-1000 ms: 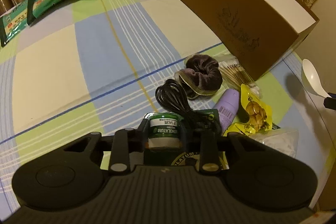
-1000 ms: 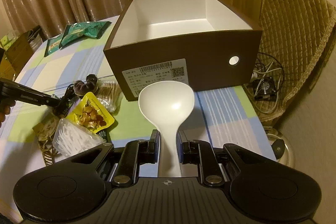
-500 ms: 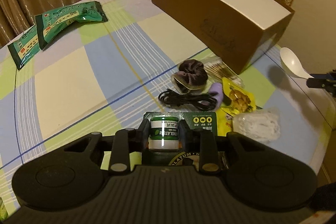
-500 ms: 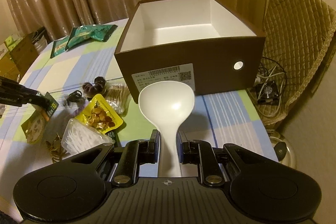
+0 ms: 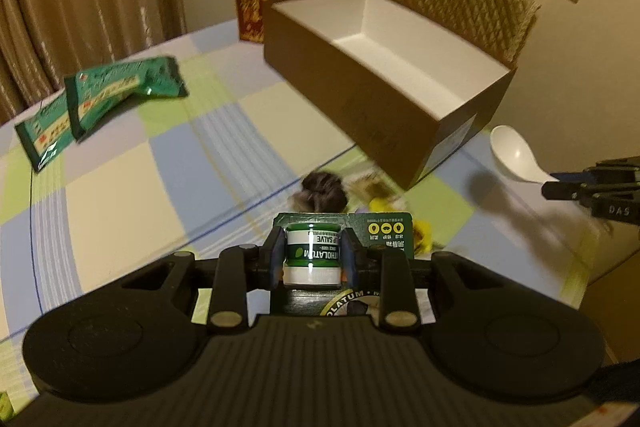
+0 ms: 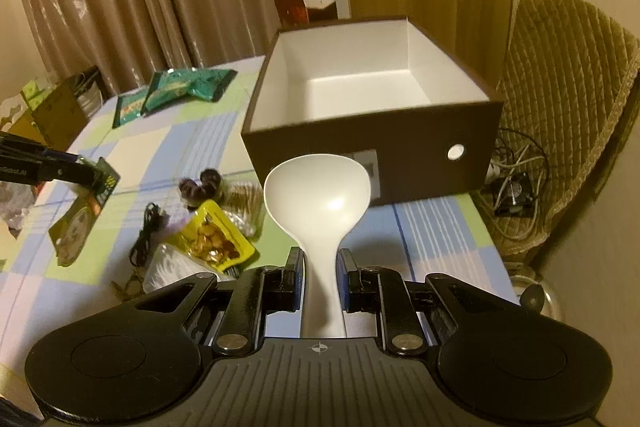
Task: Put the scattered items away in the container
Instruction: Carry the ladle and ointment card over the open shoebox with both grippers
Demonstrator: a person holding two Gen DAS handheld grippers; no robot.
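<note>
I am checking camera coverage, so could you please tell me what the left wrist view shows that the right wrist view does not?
Only the left wrist view shows the salve jar on its card, gripped by the left gripper. Only the right wrist view shows the black cable, the yellow snack packet and the box's round hole. Both show the brown box, white spoon, green packets and scrunchie.

The tablecloth (image 5: 120,195) is a check of pale blue, lime green and cream, with thin blue lines. The box (image 6: 372,147) is dark brown outside, white inside. A white spoon (image 6: 318,195), green packets (image 5: 120,91) (upper left), a yellow pouch (image 6: 216,243), a green-and-white salve pack (image 5: 312,251).
</note>
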